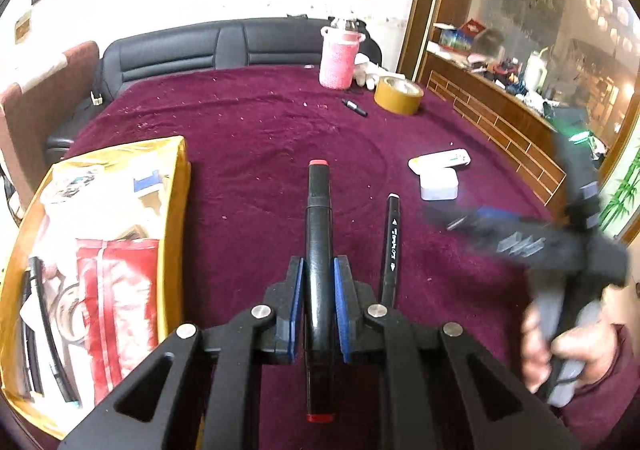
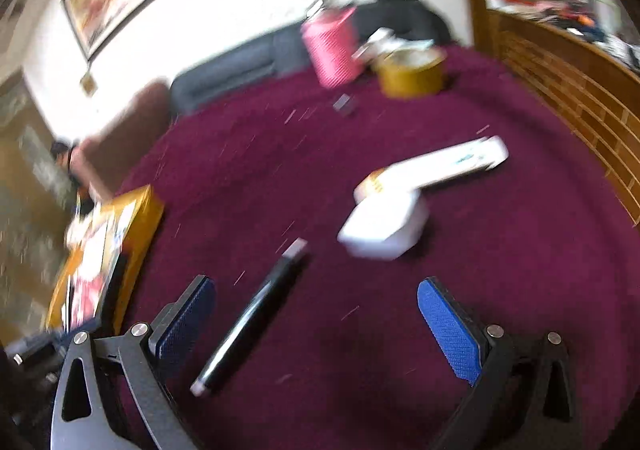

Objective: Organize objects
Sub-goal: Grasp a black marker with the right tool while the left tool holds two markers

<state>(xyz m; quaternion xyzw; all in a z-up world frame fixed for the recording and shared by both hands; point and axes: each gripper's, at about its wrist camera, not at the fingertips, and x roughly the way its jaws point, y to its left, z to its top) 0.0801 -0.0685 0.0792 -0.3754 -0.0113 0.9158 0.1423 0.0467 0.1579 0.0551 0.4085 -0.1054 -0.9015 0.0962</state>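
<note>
Our left claw (image 1: 319, 290) is clenched on a red-capped marker (image 1: 318, 218) at mid-barrel. Our right claw (image 2: 316, 322) is spread wide; the slim black marker (image 2: 256, 314), light, rigid and probably slick, lies at its 11 o'clock on the bench (image 2: 500, 250).

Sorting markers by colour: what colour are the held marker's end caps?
Red on the marker, clearest in the left wrist view.

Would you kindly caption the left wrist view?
Left gripper clamps a red-capped marker above the maroon cloth.
</note>
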